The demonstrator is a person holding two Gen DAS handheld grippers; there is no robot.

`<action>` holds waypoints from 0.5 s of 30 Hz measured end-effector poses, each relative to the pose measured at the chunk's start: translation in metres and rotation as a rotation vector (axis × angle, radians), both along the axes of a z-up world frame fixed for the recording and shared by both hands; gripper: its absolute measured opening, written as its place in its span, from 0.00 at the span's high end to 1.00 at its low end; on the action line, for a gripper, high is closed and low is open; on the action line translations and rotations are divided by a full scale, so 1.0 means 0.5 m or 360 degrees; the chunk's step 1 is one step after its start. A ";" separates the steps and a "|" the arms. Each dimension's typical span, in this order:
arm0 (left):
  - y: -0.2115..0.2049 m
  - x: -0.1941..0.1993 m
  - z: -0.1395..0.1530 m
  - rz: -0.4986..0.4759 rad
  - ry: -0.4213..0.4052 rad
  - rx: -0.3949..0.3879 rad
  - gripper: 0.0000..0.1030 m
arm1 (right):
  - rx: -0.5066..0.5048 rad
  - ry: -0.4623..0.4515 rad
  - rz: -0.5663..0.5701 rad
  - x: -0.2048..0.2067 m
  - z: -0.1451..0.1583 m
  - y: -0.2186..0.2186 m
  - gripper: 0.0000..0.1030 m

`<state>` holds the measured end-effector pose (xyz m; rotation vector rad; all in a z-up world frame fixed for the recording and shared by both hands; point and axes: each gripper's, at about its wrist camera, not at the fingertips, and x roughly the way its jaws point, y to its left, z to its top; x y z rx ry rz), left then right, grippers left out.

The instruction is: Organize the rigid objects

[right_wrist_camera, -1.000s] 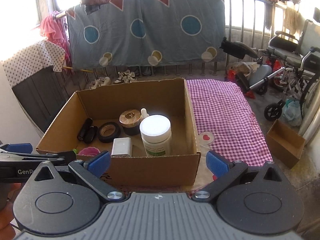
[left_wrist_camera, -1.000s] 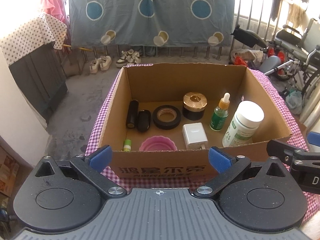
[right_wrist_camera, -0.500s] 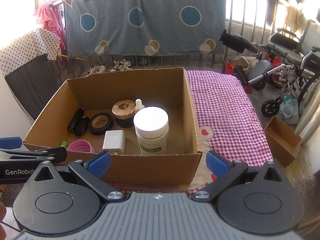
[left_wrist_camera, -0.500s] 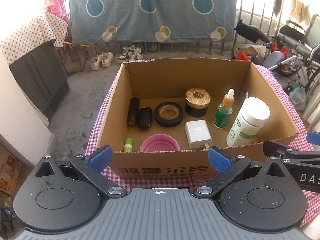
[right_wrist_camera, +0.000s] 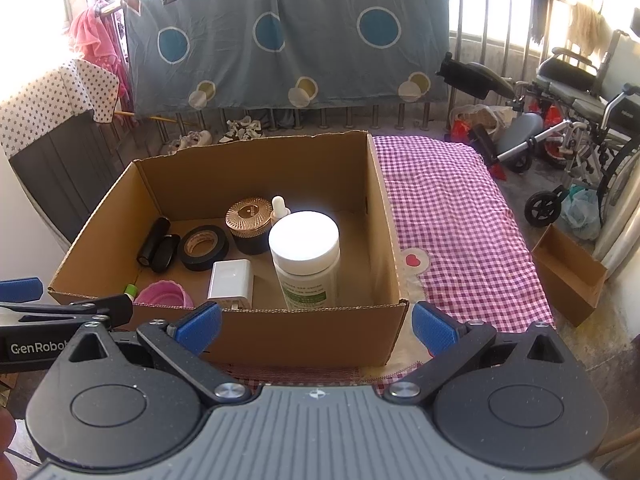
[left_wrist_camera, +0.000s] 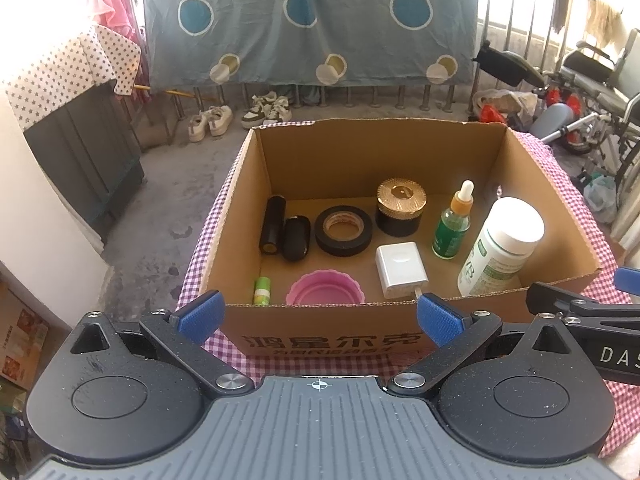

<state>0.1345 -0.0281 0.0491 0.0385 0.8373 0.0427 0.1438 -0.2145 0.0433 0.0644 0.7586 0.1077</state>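
An open cardboard box (left_wrist_camera: 556, 196) stands on a purple checked cloth (right_wrist_camera: 452, 216). Inside lie two black cylinders (left_wrist_camera: 284, 232), a black tape roll (left_wrist_camera: 343, 231), a gold-lidded black jar (left_wrist_camera: 400, 207), a green dropper bottle (left_wrist_camera: 452, 226), a white pill bottle (left_wrist_camera: 502, 248), a white charger (left_wrist_camera: 400, 268), a pink cup (left_wrist_camera: 326, 289) and a small green tube (left_wrist_camera: 262, 290). My left gripper (left_wrist_camera: 318, 318) is open and empty at the box's near wall. My right gripper (right_wrist_camera: 316, 328) is open and empty at the near right corner of the box (right_wrist_camera: 384, 216).
The cloth lies bare right of the box. A small cardboard box (right_wrist_camera: 568, 276) sits on the floor at right, a wheelchair (right_wrist_camera: 576, 108) behind it. Shoes (left_wrist_camera: 240, 114) and a hung blue sheet (left_wrist_camera: 312, 20) are beyond the table. A dark cabinet (left_wrist_camera: 84, 152) stands left.
Both grippers have risen and tilted down slightly, so I see deeper into the box. The box contents have not moved. Both stay open and empty.
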 end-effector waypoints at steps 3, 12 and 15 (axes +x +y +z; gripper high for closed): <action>-0.002 -0.002 0.001 0.0003 -0.0001 0.0005 0.00 | 0.0004 0.0007 -0.0006 -0.003 0.001 0.000 0.00; -0.004 -0.011 0.008 -0.0005 -0.0019 0.0006 0.00 | 0.0003 -0.0006 -0.0022 -0.015 0.010 -0.002 0.00; -0.005 -0.015 0.010 -0.0007 -0.0025 0.0002 0.00 | -0.0004 -0.0015 -0.0024 -0.019 0.015 -0.002 0.00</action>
